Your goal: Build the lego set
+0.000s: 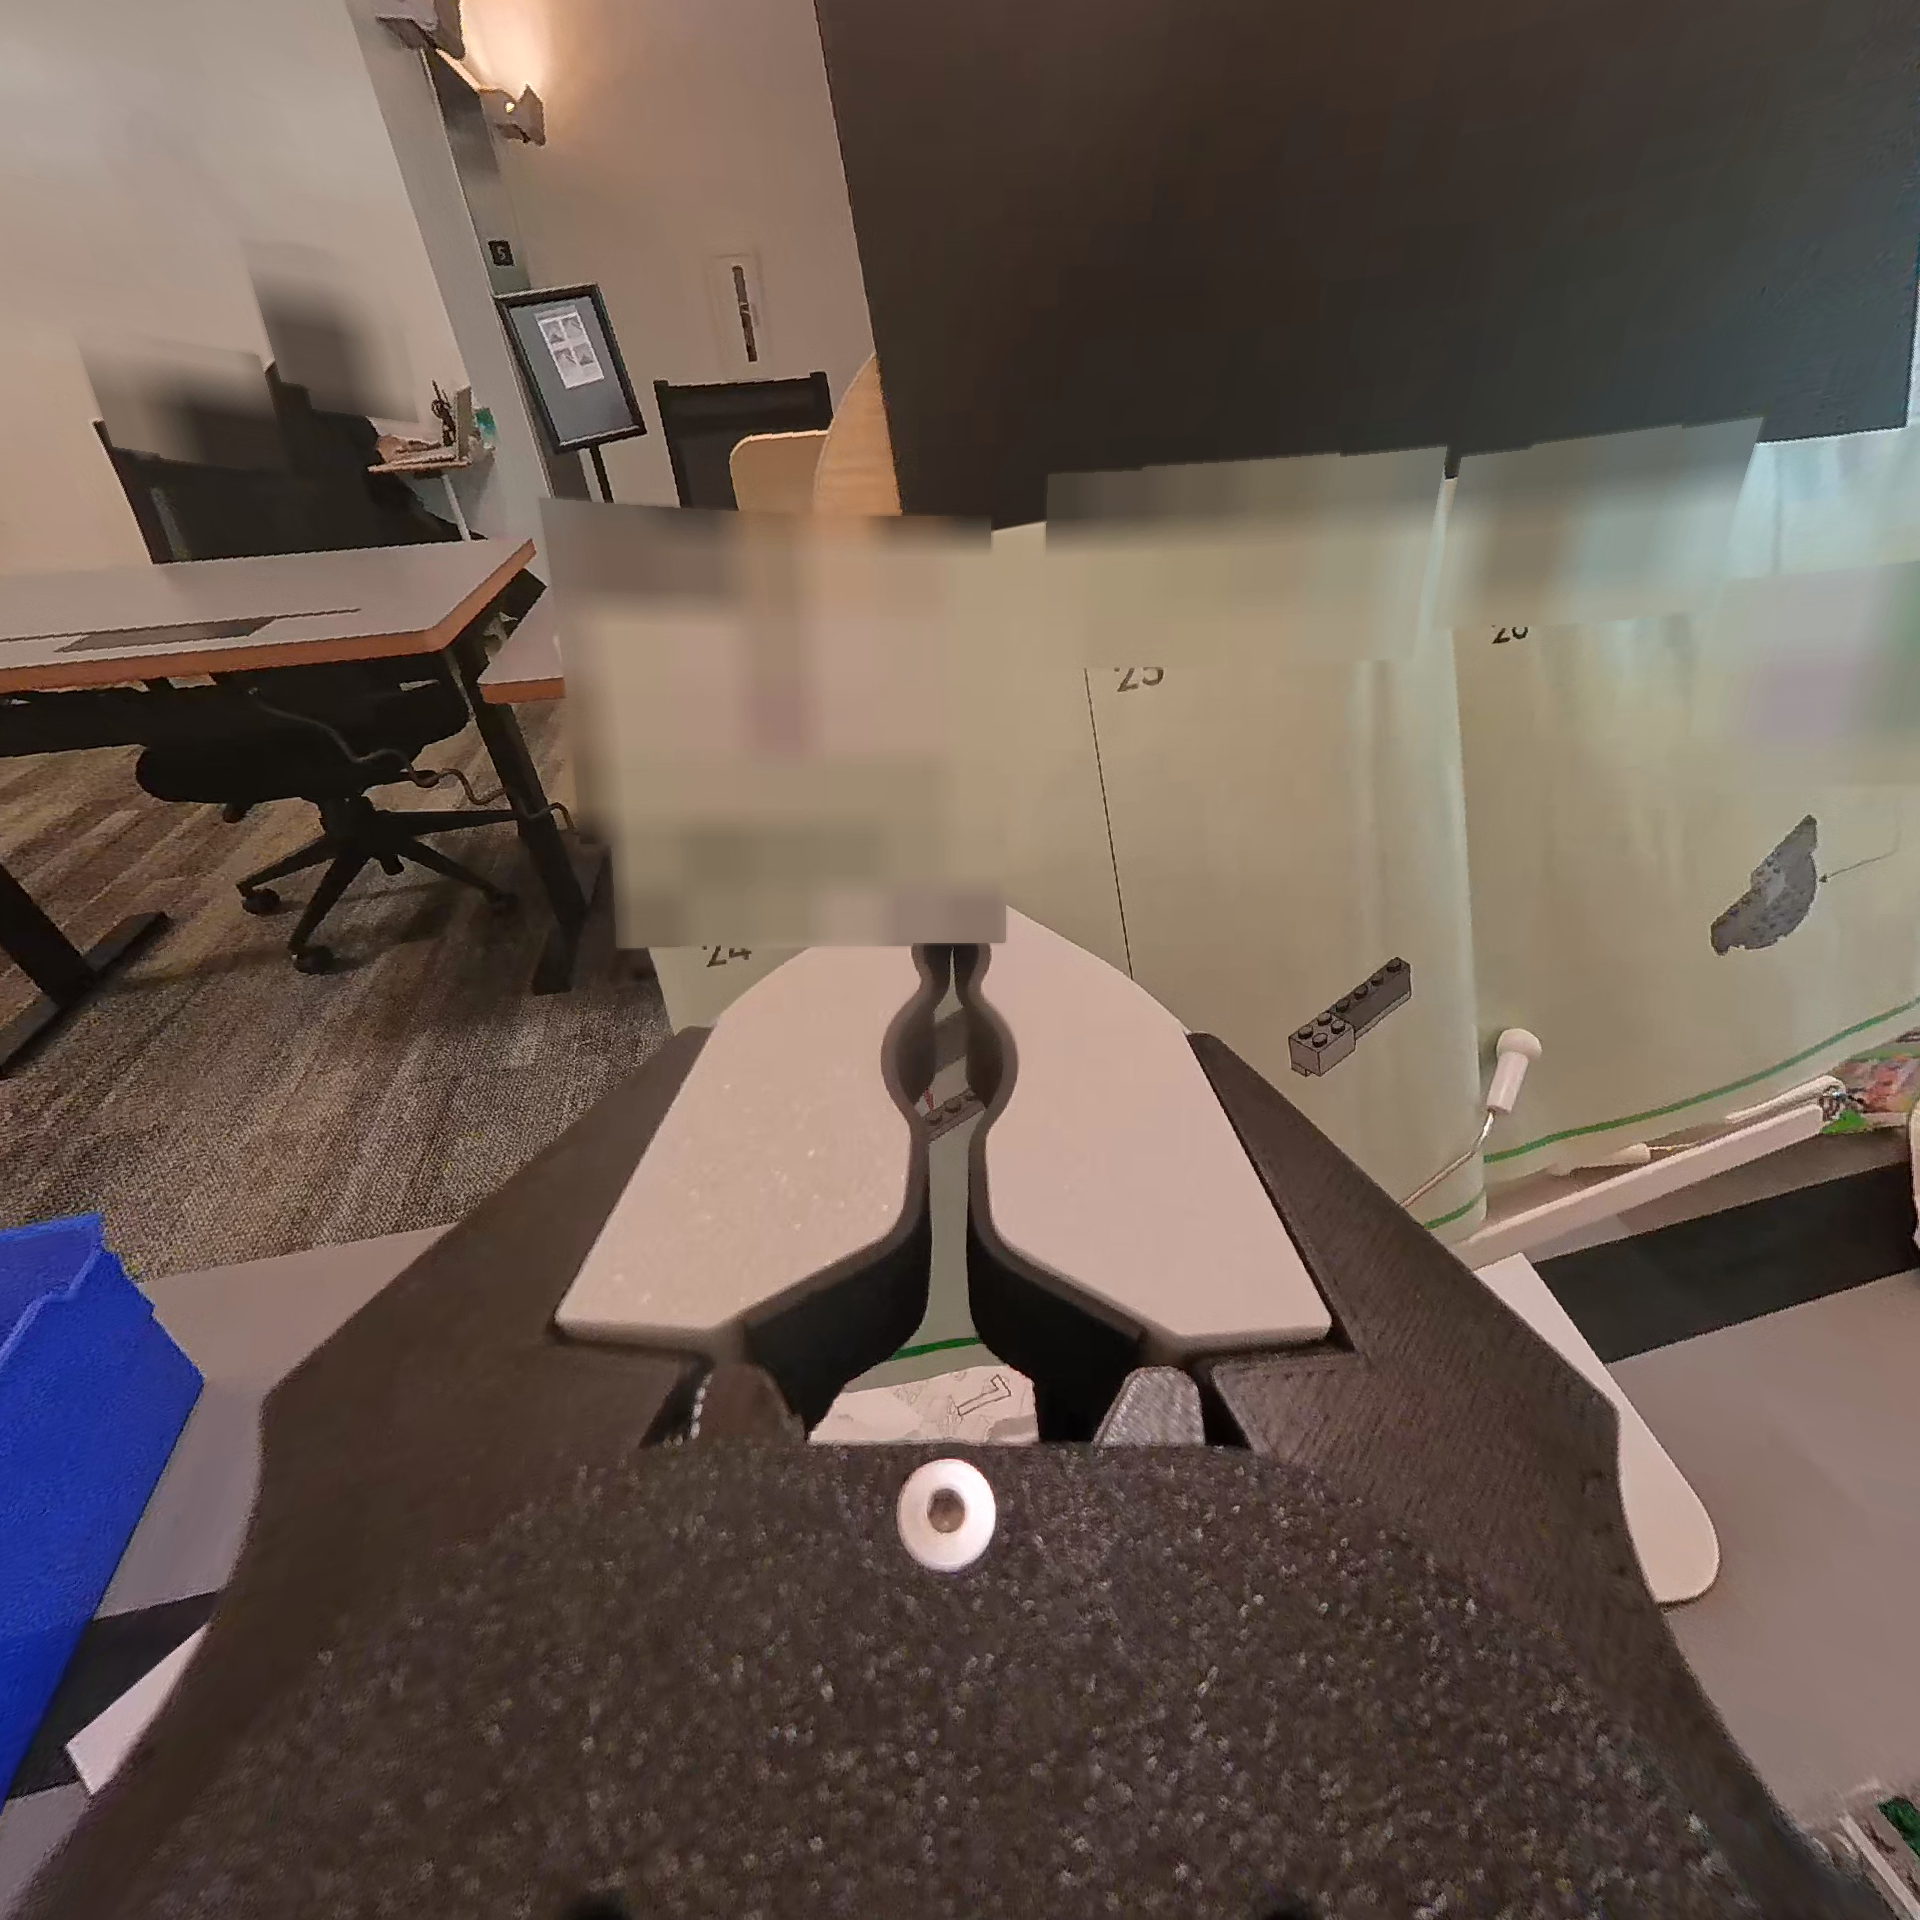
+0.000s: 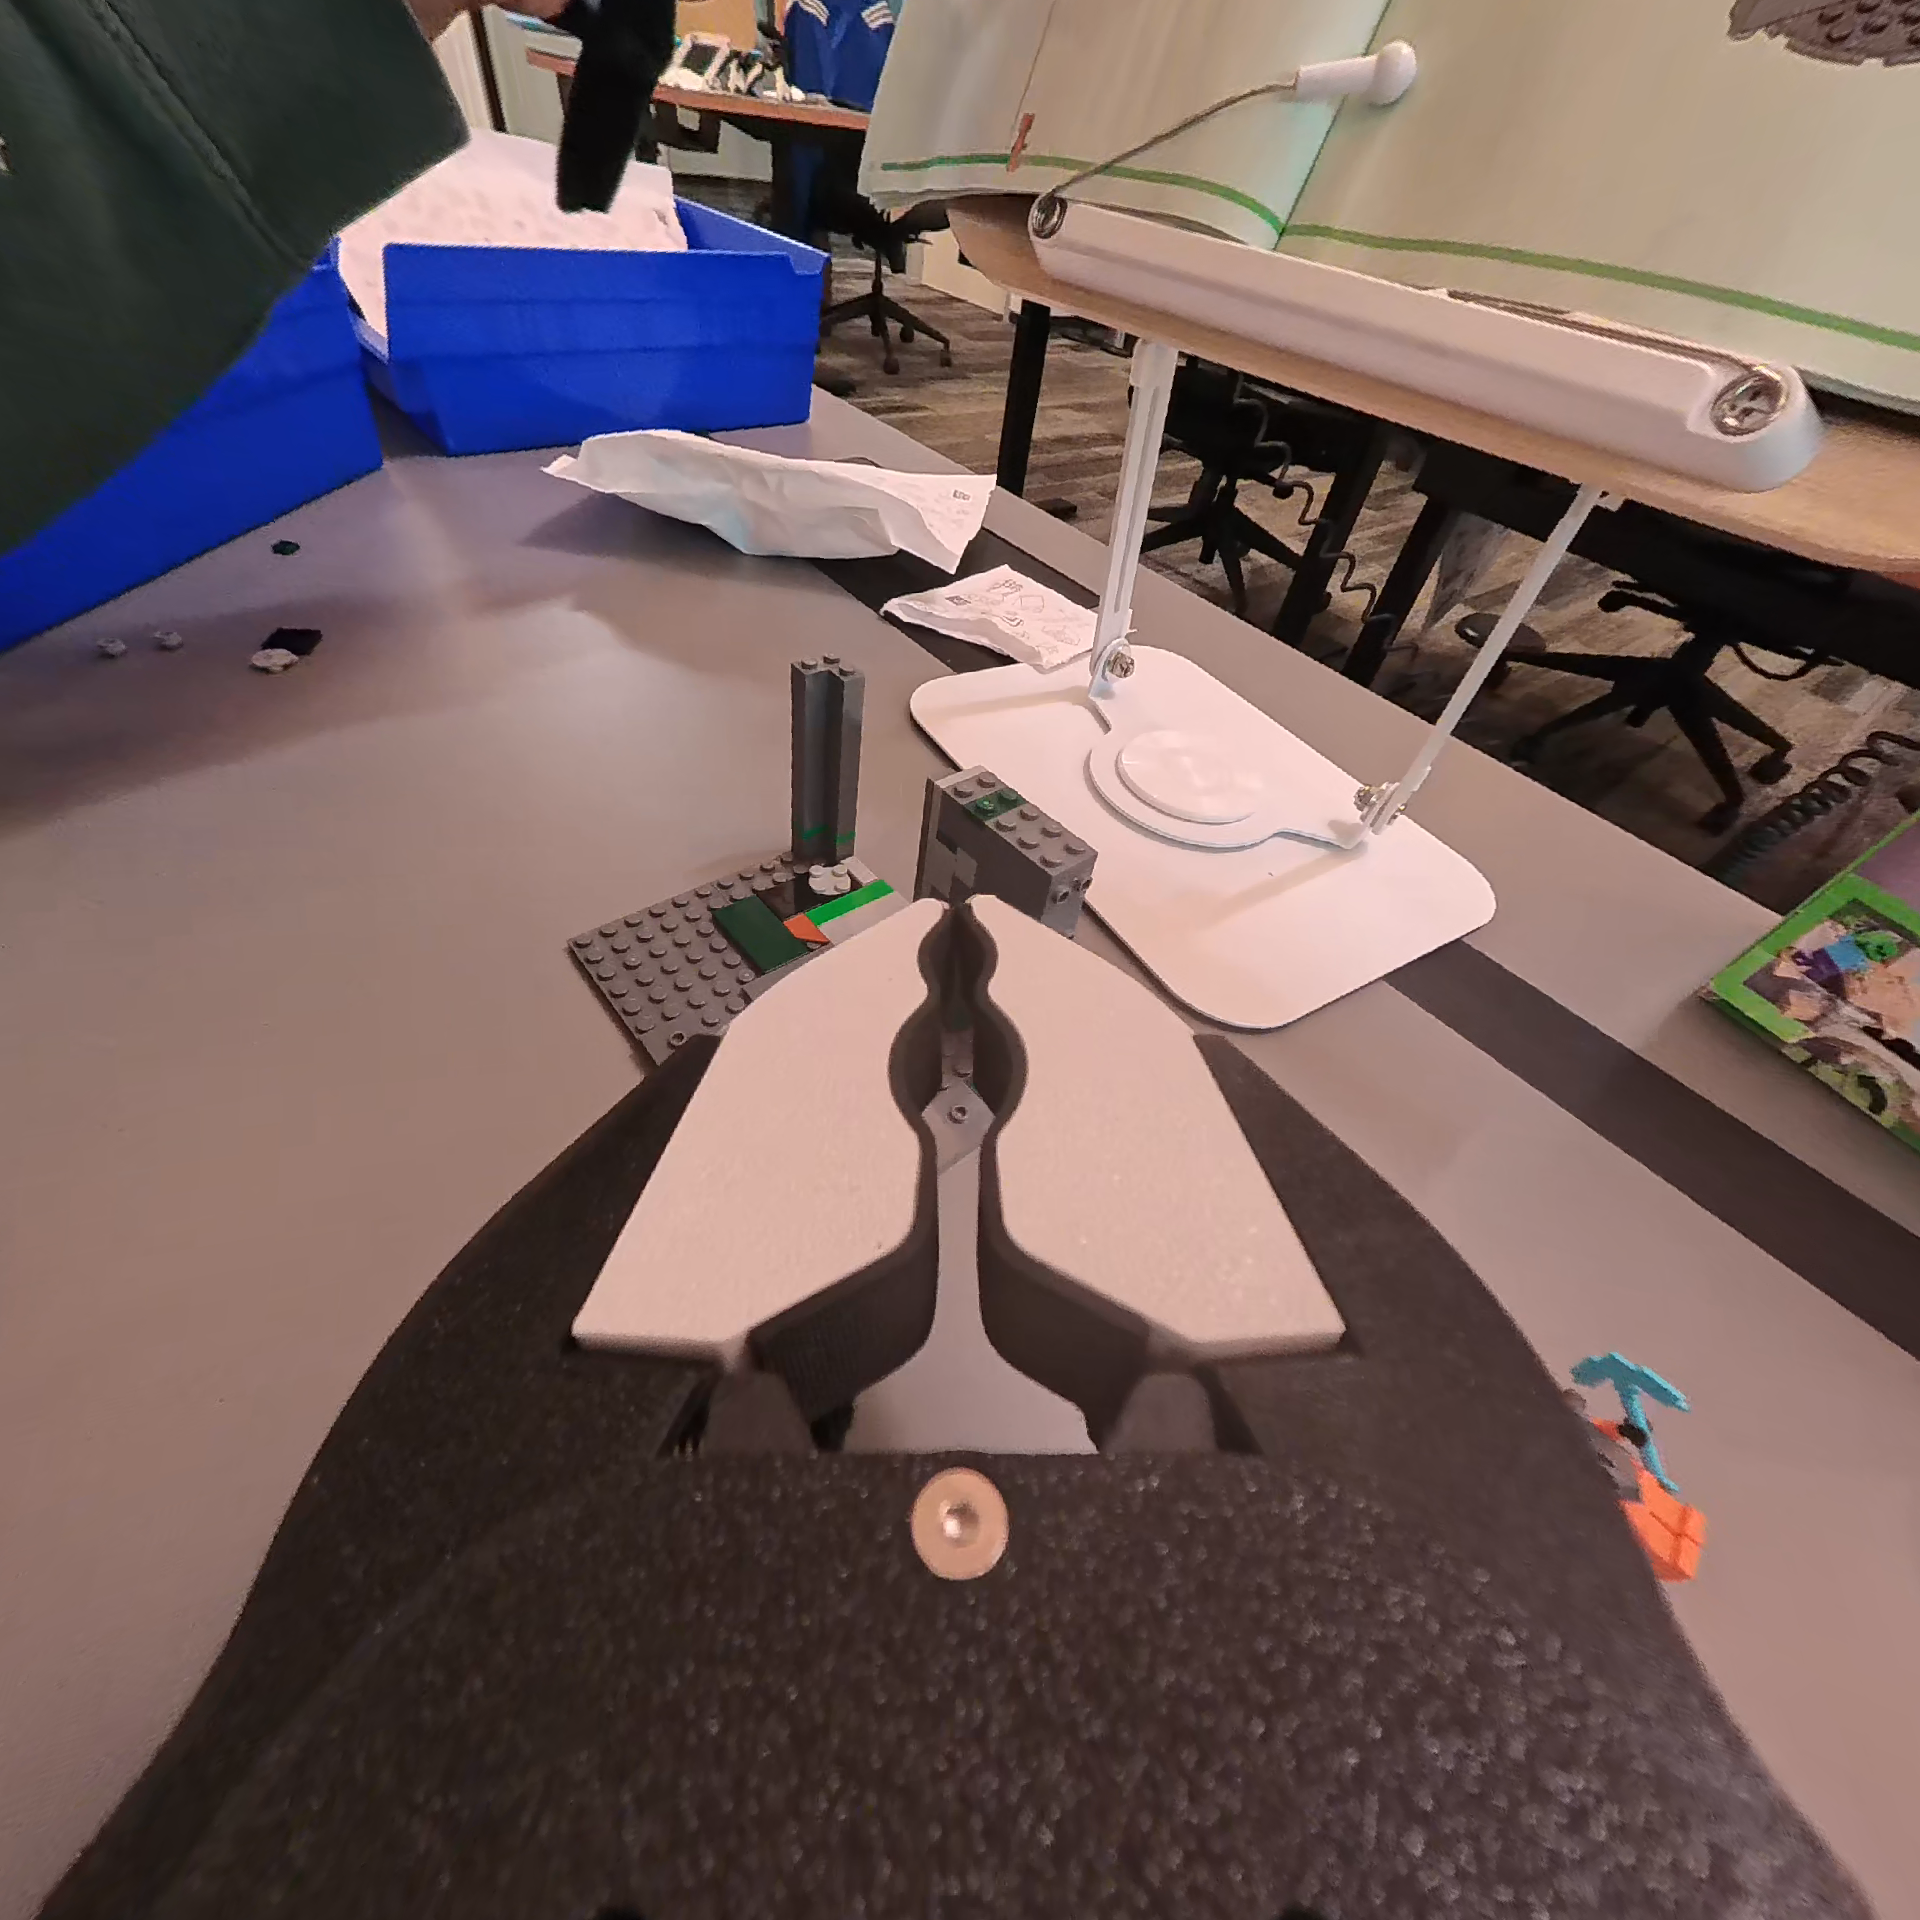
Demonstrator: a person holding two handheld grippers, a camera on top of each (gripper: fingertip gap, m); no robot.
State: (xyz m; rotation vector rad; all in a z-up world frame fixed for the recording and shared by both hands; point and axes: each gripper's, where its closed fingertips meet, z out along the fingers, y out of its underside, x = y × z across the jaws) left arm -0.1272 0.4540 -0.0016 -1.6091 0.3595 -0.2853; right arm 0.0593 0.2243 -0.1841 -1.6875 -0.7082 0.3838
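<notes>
The right gripper [image 2: 957, 914] is pressed together low over the grey counter [image 2: 364, 935], nipping a small grey lego piece [image 2: 958, 1114] in the hollow between its fingers, just before the grey studded baseplate [image 2: 665, 961] with its dark pillar [image 2: 826, 753] and the grey brick block [image 2: 1003, 847]. Beyond lie printed paper bags [image 2: 779, 494] and blue bins [image 2: 592, 332]. The left gripper [image 1: 948, 961] is likewise pressed together, facing the instruction booklet [image 1: 1299, 831], whose pages carry step numbers and brick drawings, on its white stand [image 2: 1247, 862].

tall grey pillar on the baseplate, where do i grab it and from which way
Probably the upper half of the tall grey pillar, pinching two opposite flat sides and coming from above. It stands upright with its top free, while its foot sits among tiles on the baseplate.
</notes>
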